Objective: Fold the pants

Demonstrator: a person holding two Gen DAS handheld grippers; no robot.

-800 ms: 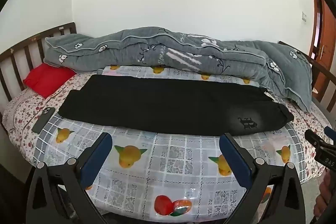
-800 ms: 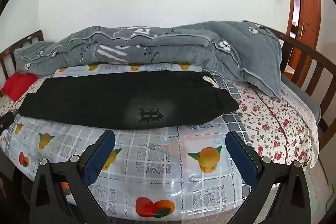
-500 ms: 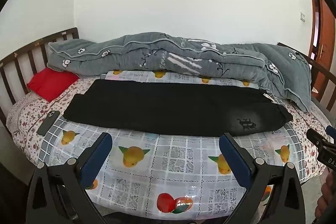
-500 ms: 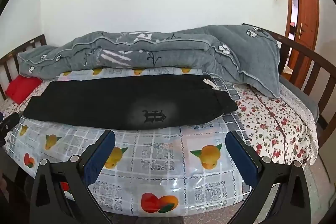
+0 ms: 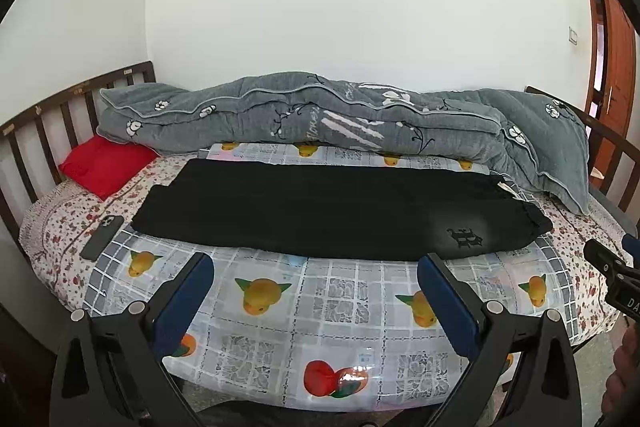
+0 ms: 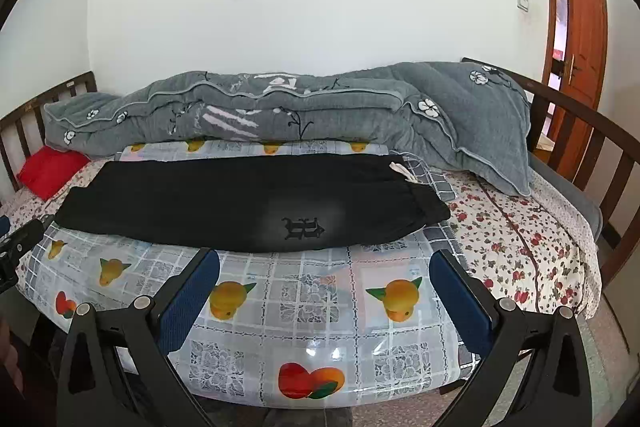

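Note:
Black pants (image 5: pixel 320 211) lie flat and lengthwise across the bed on a plastic fruit-print sheet (image 5: pixel 340 299), legs laid together, waist with a white drawstring at the right, a dark emblem near the waist. They also show in the right wrist view (image 6: pixel 248 203). My left gripper (image 5: pixel 314 269) is open and empty, held off the bed's near edge, well short of the pants. My right gripper (image 6: pixel 324 265) is open and empty, also back from the near edge, facing the emblem end.
A rolled grey quilt (image 5: pixel 340 123) lies along the far side against the wall. A red pillow (image 5: pixel 104 163) and a dark phone (image 5: pixel 102 237) sit at the left. Wooden bed rails (image 6: pixel 592 139) stand at both ends. A door (image 6: pixel 580 27) is at the right.
Both grippers have drawn back and risen from the bed; the bed and pants look smaller and lower in both views. The pants have not moved.

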